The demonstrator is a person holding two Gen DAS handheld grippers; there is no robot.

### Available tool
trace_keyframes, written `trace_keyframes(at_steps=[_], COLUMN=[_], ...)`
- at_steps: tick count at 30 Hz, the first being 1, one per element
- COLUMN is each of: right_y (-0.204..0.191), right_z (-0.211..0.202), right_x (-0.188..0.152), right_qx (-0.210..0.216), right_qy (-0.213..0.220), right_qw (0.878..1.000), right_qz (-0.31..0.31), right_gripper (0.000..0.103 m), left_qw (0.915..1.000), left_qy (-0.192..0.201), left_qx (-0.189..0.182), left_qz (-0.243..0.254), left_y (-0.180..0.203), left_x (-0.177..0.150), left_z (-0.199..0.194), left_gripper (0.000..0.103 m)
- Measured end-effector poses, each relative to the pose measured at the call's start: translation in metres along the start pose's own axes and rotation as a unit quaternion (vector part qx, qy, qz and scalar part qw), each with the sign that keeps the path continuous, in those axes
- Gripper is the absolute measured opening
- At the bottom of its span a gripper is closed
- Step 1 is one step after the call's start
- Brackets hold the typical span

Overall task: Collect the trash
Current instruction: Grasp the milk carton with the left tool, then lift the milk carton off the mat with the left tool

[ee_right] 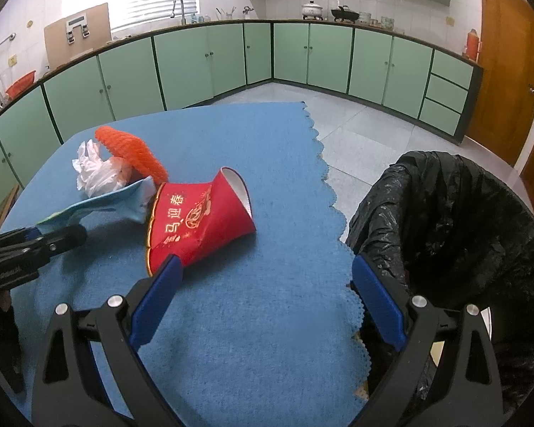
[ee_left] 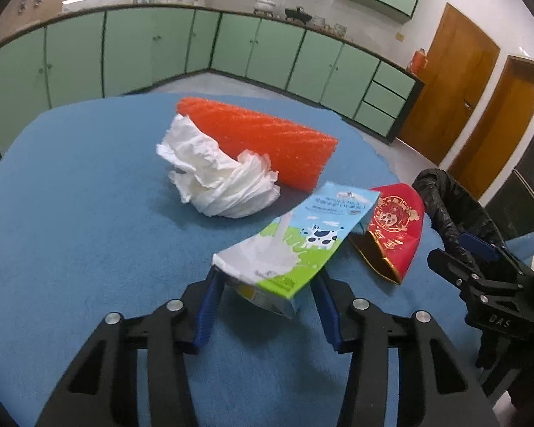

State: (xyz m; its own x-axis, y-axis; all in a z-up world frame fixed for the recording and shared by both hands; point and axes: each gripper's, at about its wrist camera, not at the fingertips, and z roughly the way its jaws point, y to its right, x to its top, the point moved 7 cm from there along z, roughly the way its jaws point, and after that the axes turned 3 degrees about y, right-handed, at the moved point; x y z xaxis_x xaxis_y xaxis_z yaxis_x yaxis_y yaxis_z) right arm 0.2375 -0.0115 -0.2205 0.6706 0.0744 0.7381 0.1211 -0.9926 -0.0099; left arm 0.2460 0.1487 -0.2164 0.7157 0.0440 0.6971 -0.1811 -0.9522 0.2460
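Observation:
A flattened milk carton (ee_left: 295, 242) with a cow print lies between the fingers of my left gripper (ee_left: 267, 284), which is shut on its near end; the carton also shows in the right wrist view (ee_right: 103, 206). A crushed red paper cup (ee_left: 391, 227) lies just right of the carton and also shows in the right wrist view (ee_right: 199, 220). Crumpled white tissue (ee_left: 224, 178) and an orange foam net (ee_left: 263, 138) lie farther back. My right gripper (ee_right: 263, 277) is open and empty, just near of the red cup.
A bin lined with a black bag (ee_right: 455, 220) stands off the table's right edge. The blue cloth (ee_right: 249, 320) covers the table. Green cabinets and wooden doors are behind.

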Motion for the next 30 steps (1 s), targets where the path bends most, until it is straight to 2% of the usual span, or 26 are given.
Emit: trace_keyframes(at_steps=[5,9,12,15,17,19,20,23,29,30], right_y=[0.0,-0.004,-0.01,-0.018,-0.023,-0.026,-0.027,-0.027,-0.025,-0.025], right_z=[0.0,0.0,0.001,0.005,0.006,0.006,0.006,0.006,0.009,0.009], right_x=[0.0,0.001,0.005,0.009,0.012,0.014,0.015,0.016,0.016,0.016], right_qx=[0.001,0.009,0.016,0.024,0.024,0.025,0.026,0.026,0.024,0.024], right_qy=[0.001,0.004,0.007,0.008,0.012,0.015,0.017,0.016,0.012,0.013], right_qw=[1.0,1.0,1.0,0.999,0.999,0.999,0.999,0.999,0.999,0.999], right_qz=[-0.001,-0.003,-0.012,-0.027,-0.036,-0.039,-0.039,-0.039,-0.035,-0.035], right_gripper=[0.093,0.093,0.093,0.093,0.093,0.093,0.093,0.093,0.093,0.093], left_qw=[0.9996,0.9973,0.9927,0.9887,0.9901,0.9914,0.9921,0.9932,0.9952,0.9953], left_qy=[0.009,0.017,0.037,0.04,0.028,0.015,0.009,0.002,-0.003,0.001], left_qx=[0.024,0.072,0.112,0.139,0.129,0.114,0.105,0.096,0.083,0.082], left_qz=[-0.011,-0.003,-0.022,-0.04,-0.048,-0.062,-0.068,-0.066,-0.052,-0.052], left_y=[0.0,-0.001,-0.012,-0.02,-0.019,-0.02,-0.02,-0.019,-0.016,-0.016], left_x=[-0.012,-0.025,-0.026,-0.025,-0.028,-0.03,-0.031,-0.029,-0.02,-0.019], left_z=[-0.017,-0.03,-0.04,-0.042,-0.04,-0.035,-0.033,-0.027,-0.015,-0.014], left_gripper=[0.047,0.046,0.046,0.046,0.047,0.058,0.067,0.072,0.071,0.059])
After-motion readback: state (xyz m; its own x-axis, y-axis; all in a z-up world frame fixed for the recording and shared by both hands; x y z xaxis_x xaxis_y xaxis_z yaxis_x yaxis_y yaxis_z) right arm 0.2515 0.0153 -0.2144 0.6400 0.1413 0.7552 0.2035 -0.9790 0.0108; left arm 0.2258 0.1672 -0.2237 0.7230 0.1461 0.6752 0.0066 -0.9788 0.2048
